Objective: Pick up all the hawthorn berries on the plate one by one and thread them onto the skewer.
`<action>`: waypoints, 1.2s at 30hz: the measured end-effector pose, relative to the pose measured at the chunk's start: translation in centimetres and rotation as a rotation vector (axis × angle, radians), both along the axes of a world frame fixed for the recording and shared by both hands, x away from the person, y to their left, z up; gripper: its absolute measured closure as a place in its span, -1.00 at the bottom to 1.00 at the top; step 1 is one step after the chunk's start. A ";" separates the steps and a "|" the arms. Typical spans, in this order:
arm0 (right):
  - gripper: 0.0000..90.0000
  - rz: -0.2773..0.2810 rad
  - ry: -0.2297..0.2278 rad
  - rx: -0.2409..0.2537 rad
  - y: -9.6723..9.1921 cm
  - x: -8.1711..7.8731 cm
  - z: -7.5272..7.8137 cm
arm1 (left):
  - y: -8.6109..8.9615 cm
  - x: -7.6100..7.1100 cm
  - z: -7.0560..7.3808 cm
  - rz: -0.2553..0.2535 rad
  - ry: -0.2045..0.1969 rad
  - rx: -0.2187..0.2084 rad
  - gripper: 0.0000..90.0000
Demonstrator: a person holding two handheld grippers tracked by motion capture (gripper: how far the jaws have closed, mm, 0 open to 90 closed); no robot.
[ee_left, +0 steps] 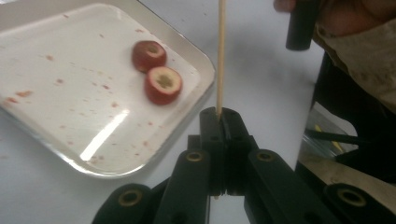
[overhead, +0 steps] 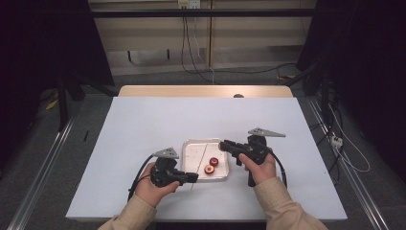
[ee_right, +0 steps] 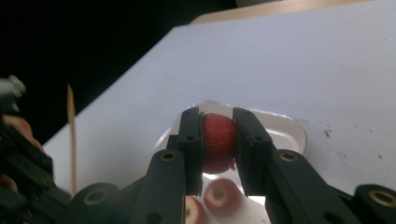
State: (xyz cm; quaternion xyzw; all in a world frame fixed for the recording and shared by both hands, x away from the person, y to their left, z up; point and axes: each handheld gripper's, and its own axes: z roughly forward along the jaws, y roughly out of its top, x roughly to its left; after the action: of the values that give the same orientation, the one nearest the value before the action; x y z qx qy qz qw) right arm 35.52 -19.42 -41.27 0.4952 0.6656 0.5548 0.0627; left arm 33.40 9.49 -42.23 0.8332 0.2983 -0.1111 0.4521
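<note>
Now red fruit piece (ee_right: 218, 140) clamped between right gripper (ee_right: 218, 135) jaws, lifted above metal tray (overhead: 191, 146). Two more cored red pieces (ee_left: 157, 70) lie side by side, touching, in tray near its corner. Left gripper (ee_left: 223, 116) jaws closed on thin wooden skewer (ee_left: 220, 56), held beside tray edge. Tray rests on white table (overhead: 143, 120).

I see the tray (overhead: 190, 158) mid table (overhead: 143, 124) w/ two red fruit pieces (overhead: 211, 166) at its right end. My left claw (overhead: 191, 178) sits just off the tray's near edge, skewer (overhead: 203, 152) slanting over it; right claw (overhead: 224, 145) hangs above the tray's right side.
</note>
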 end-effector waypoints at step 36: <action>0.65 0.020 -0.063 0.069 2.7 0.0 2.2 | -1.6 0.9 -1.3 0.070 0.054 0.014 1.00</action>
State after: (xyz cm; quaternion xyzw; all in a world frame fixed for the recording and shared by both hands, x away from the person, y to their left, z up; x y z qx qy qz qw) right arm 35.57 -16.71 -39.08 0.4726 0.6488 0.5933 0.0612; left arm 34.30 7.93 -43.51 0.8220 0.3402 -0.1157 0.4419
